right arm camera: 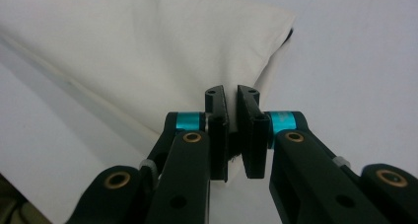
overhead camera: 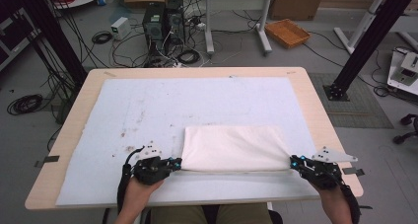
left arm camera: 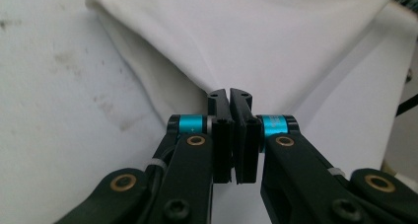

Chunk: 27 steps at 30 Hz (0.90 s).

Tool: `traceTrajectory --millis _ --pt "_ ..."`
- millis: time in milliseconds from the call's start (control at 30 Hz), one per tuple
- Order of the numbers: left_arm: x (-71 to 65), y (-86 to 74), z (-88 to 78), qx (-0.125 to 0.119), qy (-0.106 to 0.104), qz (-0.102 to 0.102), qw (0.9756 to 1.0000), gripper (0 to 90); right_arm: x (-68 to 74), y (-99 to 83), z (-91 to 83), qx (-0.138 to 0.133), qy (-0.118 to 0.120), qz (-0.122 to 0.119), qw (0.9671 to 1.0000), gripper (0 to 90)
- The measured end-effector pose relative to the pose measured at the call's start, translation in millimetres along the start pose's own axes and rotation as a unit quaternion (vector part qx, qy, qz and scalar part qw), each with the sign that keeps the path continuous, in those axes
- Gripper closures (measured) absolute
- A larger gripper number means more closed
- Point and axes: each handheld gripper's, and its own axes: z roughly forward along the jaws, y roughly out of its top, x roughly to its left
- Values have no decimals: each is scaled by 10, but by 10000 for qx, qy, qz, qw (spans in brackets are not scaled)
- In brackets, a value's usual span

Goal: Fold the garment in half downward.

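High view: a folded white cloth (overhead camera: 231, 148) lies on the pale blue mat (overhead camera: 148, 110) that covers the table (overhead camera: 315, 100), in the near half of the mat. The left gripper (overhead camera: 176, 163) sits at the cloth's near left corner and the right gripper (overhead camera: 294, 161) at its near right corner. Each is clamped on its corner, so the near edge of the cloth runs taut between them. Holding both corners at once is judged to keep that edge straight for a lift or a further fold. The cloth's far edge rests flat on the mat

Left gripper view: the jaws stand nearly together, pinching the cloth (left arm camera: 256, 41) corner between the pads. Creases fan out from the pinch point across the cloth, which indicates tension from the grip. Stained mat (left arm camera: 54, 86) lies to the left of the cloth

Right gripper view: the jaws stand narrow, with the cloth (right arm camera: 148, 51) corner drawn down between them. The layered fold edge runs away from the pinch to the left, so the grip is judged to take all layers together. Bare mat (right arm camera: 355, 51) lies to the right of the cloth
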Motion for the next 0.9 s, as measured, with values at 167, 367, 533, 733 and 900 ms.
traceTrajectory --millis 167,367,533,733,900 --pt "-11 33 -30 -515 184 82 9985 550 -26 -23 66 -4 -184 79 9998 528" --pt "74 54 -120 -1510 381 127 9877 227 -67 38 -23 -1009 -751 -62 9920 198" --pt "134 48 -154 -1764 290 239 9836 177 -92 149 27 -1242 -511 -38 9909 198" --pt "268 117 -188 -1988 162 13 9799 178 -167 240 75 -1086 -264 -43 9937 198" --pt "307 89 -215 -1950 312 0 9803 178 -269 220 47 -1097 -374 225 9930 198"
